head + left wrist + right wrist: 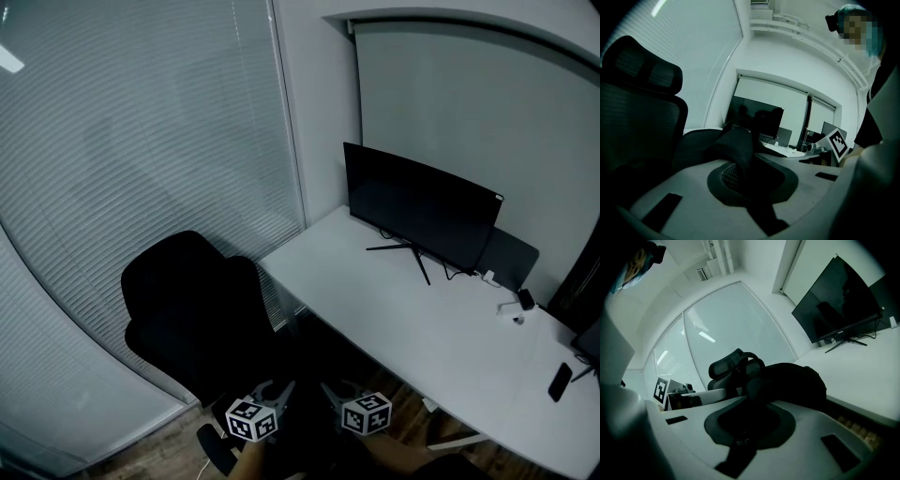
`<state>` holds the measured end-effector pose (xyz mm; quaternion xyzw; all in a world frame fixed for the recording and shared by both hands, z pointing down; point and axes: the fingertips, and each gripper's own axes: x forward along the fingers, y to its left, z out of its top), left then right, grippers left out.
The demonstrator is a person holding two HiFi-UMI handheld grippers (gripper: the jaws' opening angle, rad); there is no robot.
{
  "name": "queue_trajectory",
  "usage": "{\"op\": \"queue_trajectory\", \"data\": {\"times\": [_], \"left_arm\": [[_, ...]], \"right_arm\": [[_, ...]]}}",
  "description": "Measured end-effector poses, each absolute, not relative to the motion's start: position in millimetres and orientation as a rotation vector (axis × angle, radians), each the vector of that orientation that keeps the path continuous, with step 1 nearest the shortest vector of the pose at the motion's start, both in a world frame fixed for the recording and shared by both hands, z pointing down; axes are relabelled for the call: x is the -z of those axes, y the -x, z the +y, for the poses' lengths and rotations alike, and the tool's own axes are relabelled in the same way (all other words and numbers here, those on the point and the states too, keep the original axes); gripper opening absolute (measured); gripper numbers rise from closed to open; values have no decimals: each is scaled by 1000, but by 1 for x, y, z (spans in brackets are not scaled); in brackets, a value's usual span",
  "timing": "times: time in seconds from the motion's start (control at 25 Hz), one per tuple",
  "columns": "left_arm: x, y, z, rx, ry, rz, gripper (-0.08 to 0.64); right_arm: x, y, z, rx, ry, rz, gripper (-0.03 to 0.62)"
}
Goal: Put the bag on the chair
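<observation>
A black office chair (pixel 192 314) stands left of the desk, its seat facing me. Low in the head view my left gripper (pixel 281 389) and right gripper (pixel 330 392) sit close together over a dark mass I can barely make out. In the left gripper view the jaws (pixel 745 178) are shut on a black mesh strap of the bag (pixel 736 150), with the chair back (pixel 637 117) to the left. The right gripper (pixel 750 420) is shut on the black bag (pixel 787 380), which bulges just ahead of it. The chair's headrest (pixel 729 364) rises behind the bag.
A white desk (pixel 422 319) runs to the right with a dark monitor (pixel 422 211), a phone (pixel 560 381) and a small white device (pixel 511 312). Slatted blinds (pixel 141 141) cover the glass wall behind the chair. Wooden floor shows below.
</observation>
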<state>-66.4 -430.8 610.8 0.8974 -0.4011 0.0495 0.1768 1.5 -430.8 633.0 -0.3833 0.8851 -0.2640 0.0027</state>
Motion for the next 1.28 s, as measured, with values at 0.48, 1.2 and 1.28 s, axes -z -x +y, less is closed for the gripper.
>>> {"op": "queue_trajectory", "data": {"times": [0.48,1.2,1.28], "left_arm": [[-649,71,-427,-247,-2456,-1252,45],[-663,84,-439,-274,-2358,-1346,200],[-663,85,-441,-270,-2358,-1345,201]], "right_arm": [[-655,0,-435,812,1236,2800,57],[-661,-9,-444,815,1316,2769,94],[-662,-10,-443,815,1318,2772,95]]}}
